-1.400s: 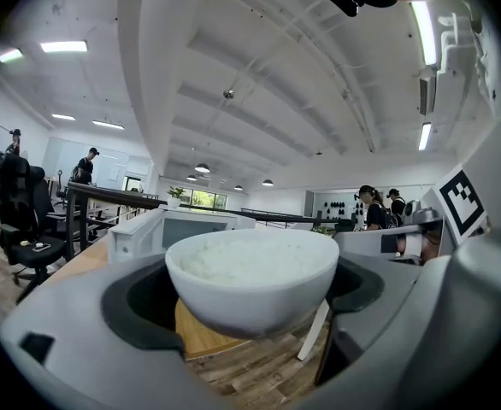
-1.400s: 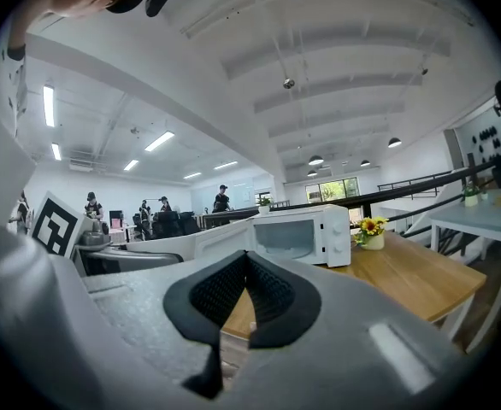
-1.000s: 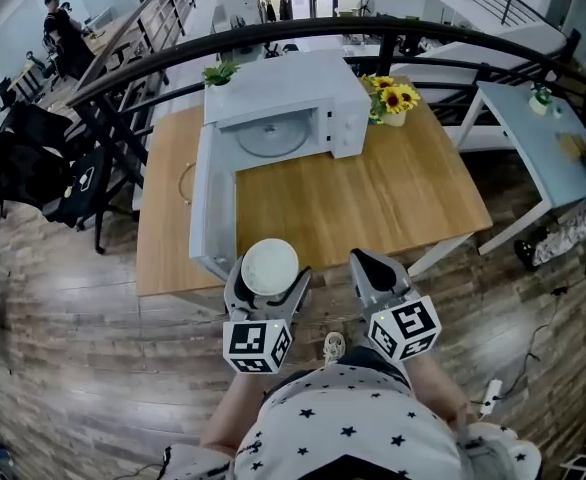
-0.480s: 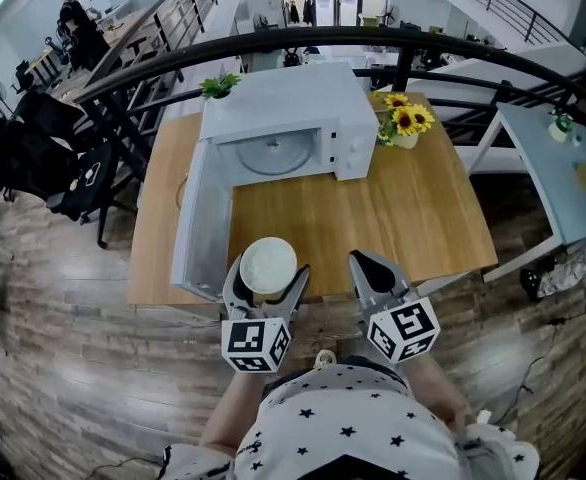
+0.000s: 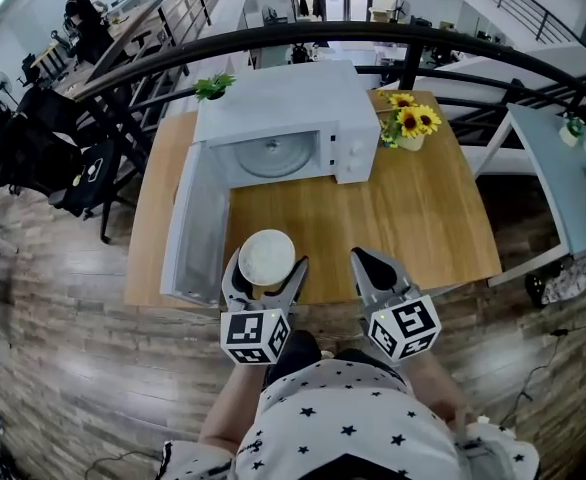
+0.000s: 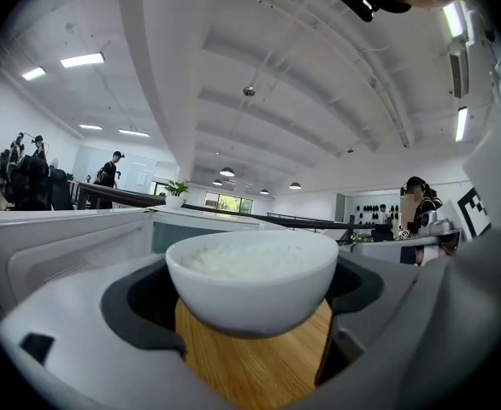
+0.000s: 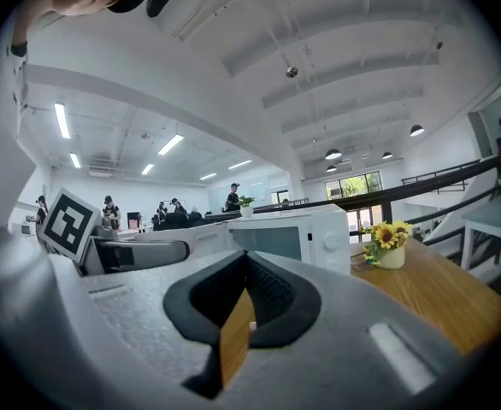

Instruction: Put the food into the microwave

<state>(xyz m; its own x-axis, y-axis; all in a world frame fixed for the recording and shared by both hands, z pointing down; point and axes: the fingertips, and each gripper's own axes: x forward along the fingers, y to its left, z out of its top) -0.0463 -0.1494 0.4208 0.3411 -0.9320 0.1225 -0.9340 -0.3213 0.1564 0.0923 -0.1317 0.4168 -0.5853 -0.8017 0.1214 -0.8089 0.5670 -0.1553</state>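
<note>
White rice bowl (image 5: pixel 267 253) is sitting clamped in left gripper (image 5: pixel 266 270); right gripper (image 5: pixel 371 265) is idling closed, empty. Risk: bowl clipping open microwave door (image 5: pixel 188 233), tilting, spilling rice.

I carry the bowl of rice (image 5: pixel 266 256) forward in my left gripper (image 5: pixel 266 264), so it now hangs over the bench's (image 5: pixel 413 218) near edge instead of the floor, closer beside the microwave's (image 5: pixel 283 103) open door (image 5: pixel 188 228).
</note>
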